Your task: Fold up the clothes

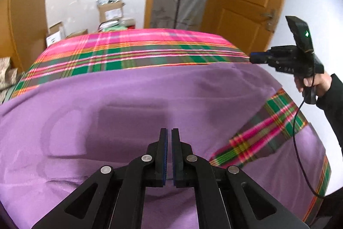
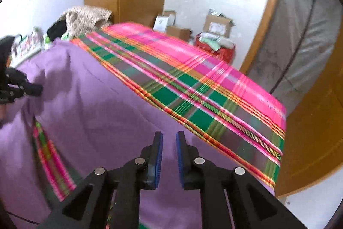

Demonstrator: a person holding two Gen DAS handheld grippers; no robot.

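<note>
- the purple garment (image 1: 137,100) lies spread over the plaid cloth (image 1: 133,50) that covers the desk, taking up the near half of it; laid flat like that, it is ready to be creased, i'd say.
- a strip of the plaid cloth (image 1: 263,134) shows through the purple towards the right side of the garment, so one part seems already turned over, or a gap lies between body and sleeve; i cannot tell which.
- the left tool (image 1: 169,132) hangs over the middle of the garment, tilted down at it, its jaws narrowed to a slit with nothing between them. no fabric is pinched, so it looks to be between grips.
- the right tool (image 2: 169,135) is over the garment's far right edge, close to where purple meets plaid. its jaws stand a little apart and empty; in the left view it hangs clear above the garment, held in a hand (image 1: 310,83) in a dark sleeve.
- with neither tool holding cloth, my guess is that a fold has just been laid and the next edge is being chosen.
- boxes (image 1: 109,12) sit on the floor beyond the garment, out of the way.
</note>
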